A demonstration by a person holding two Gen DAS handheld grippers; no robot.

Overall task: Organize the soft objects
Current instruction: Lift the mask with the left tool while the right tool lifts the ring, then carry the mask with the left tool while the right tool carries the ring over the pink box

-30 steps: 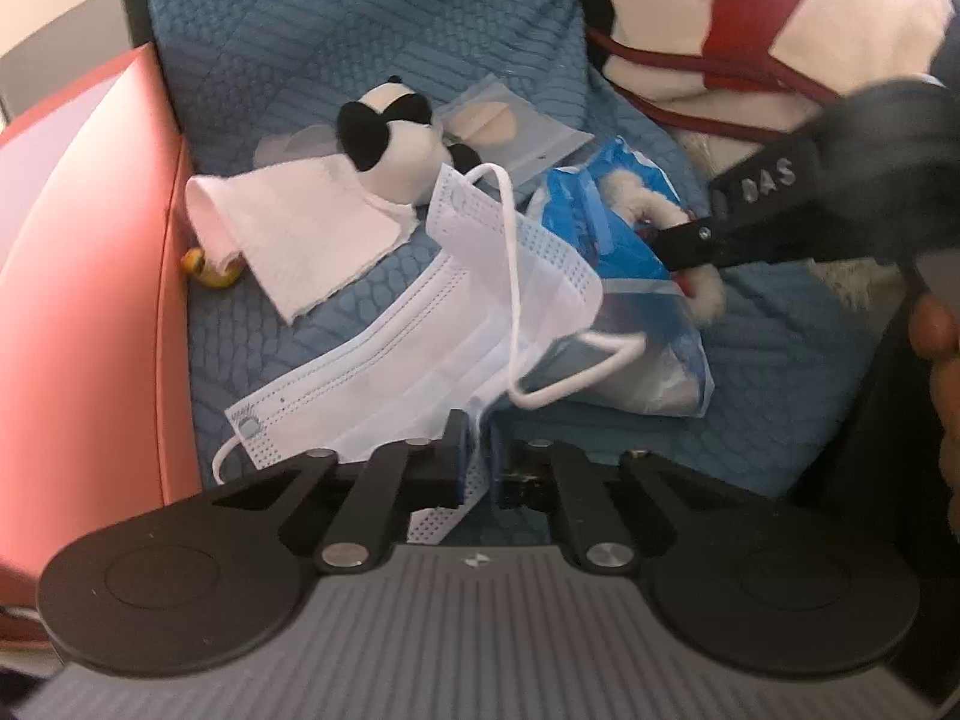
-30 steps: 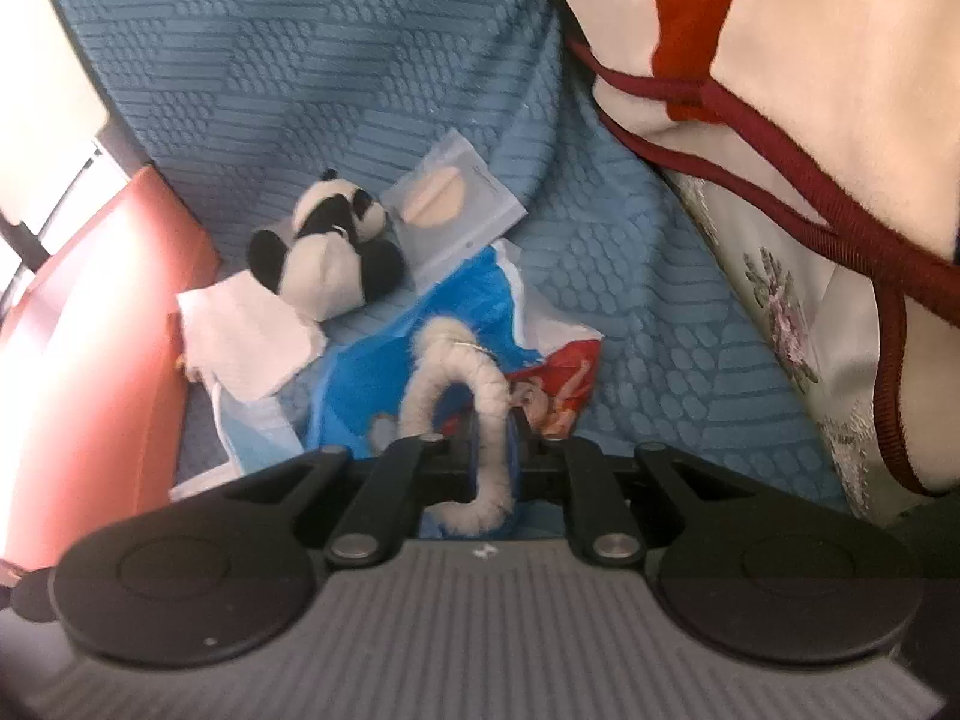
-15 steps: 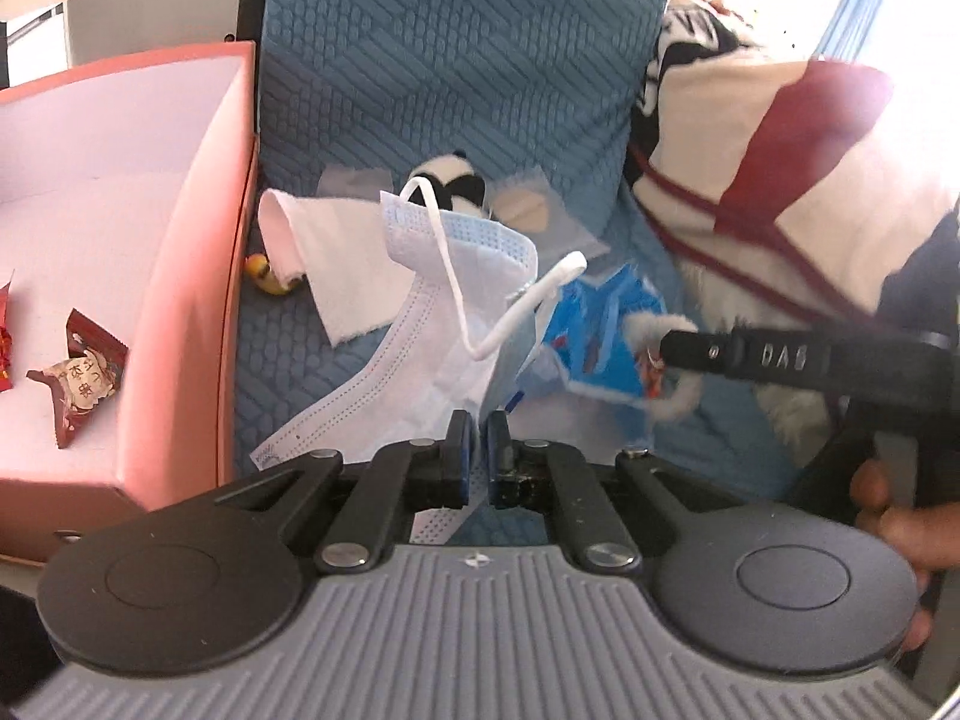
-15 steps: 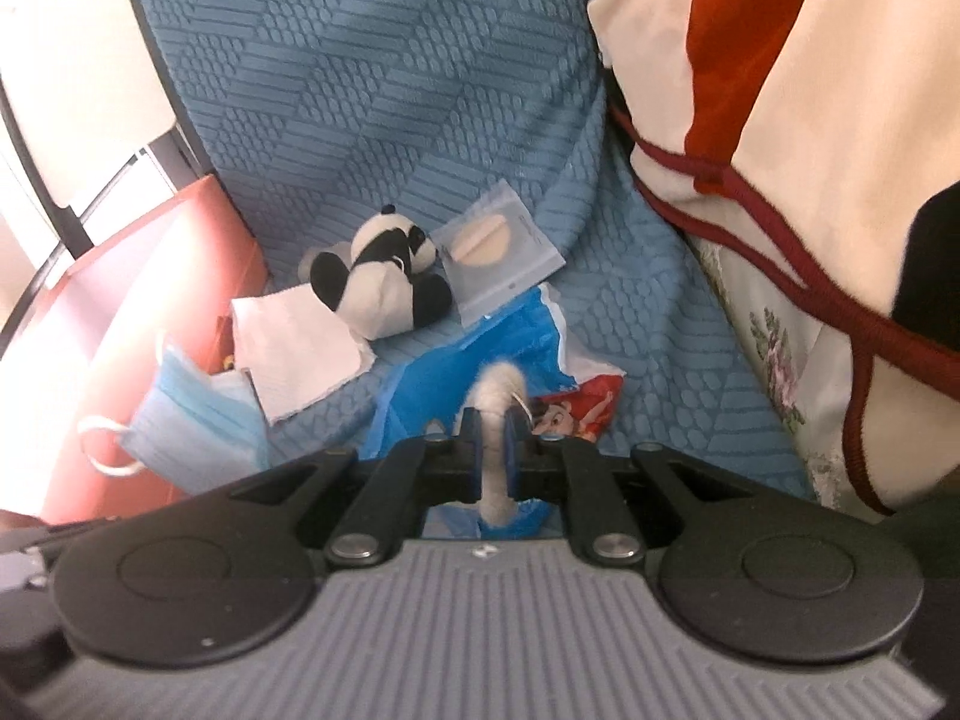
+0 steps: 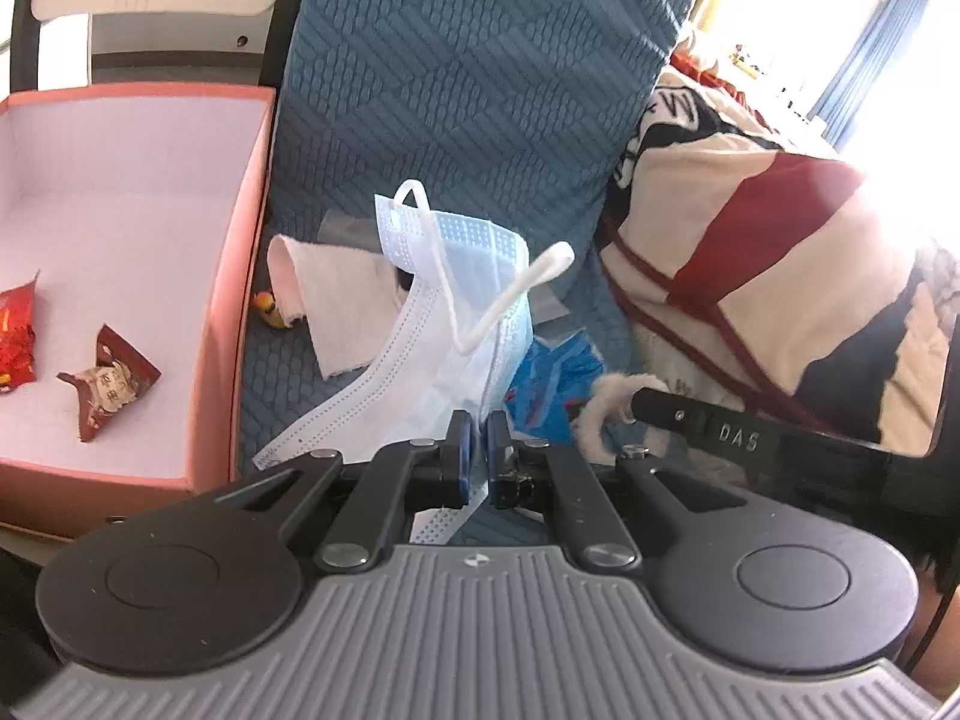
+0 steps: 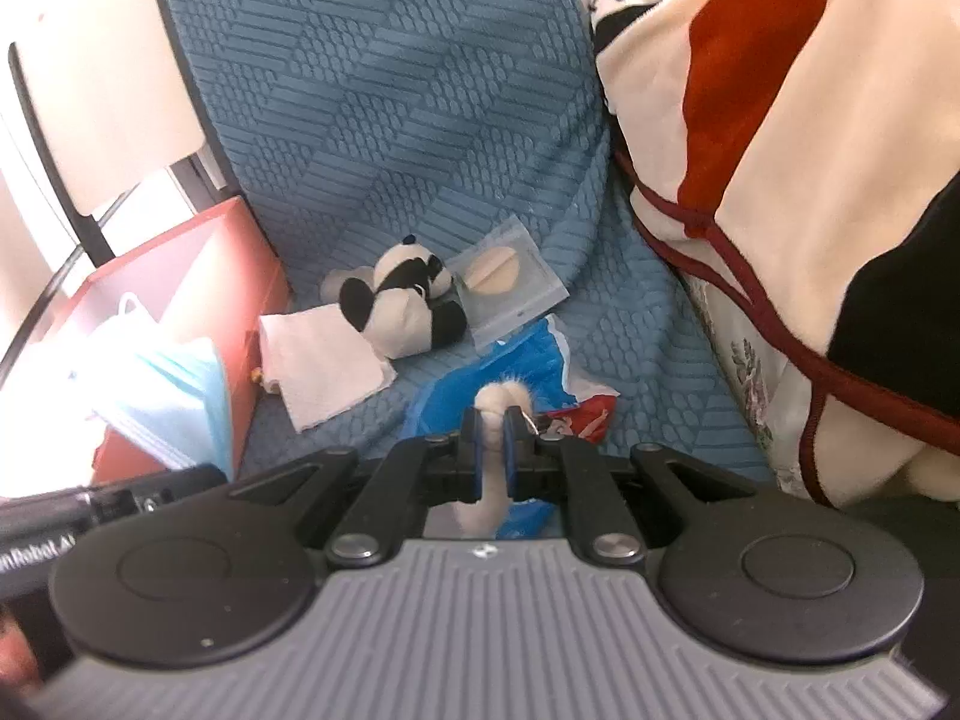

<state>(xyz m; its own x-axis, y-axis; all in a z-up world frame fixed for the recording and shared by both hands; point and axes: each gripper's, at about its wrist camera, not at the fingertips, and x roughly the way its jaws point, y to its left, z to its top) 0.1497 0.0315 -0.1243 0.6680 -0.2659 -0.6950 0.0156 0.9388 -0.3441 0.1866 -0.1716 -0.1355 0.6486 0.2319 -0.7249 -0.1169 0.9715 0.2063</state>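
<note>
The left gripper (image 5: 474,444) was clamped on the edge of a mask (image 5: 444,336), which hung clear of the blue seat (image 5: 480,90) beside the box (image 5: 231,300). The right gripper (image 6: 492,444) was pinched on a fuzzy loop (image 6: 501,402) above a blue wrapper (image 6: 456,384). With so thin a hold, the mask could slip out on the way over, or its ear loop (image 5: 510,300) could snag the right gripper nearby. The fuzzy loop might drag the wrapper along if they were joined. The panda (image 6: 402,306), cloth (image 6: 324,354) and sachet (image 6: 510,282) lay on the seat, not yet sorted.
</note>
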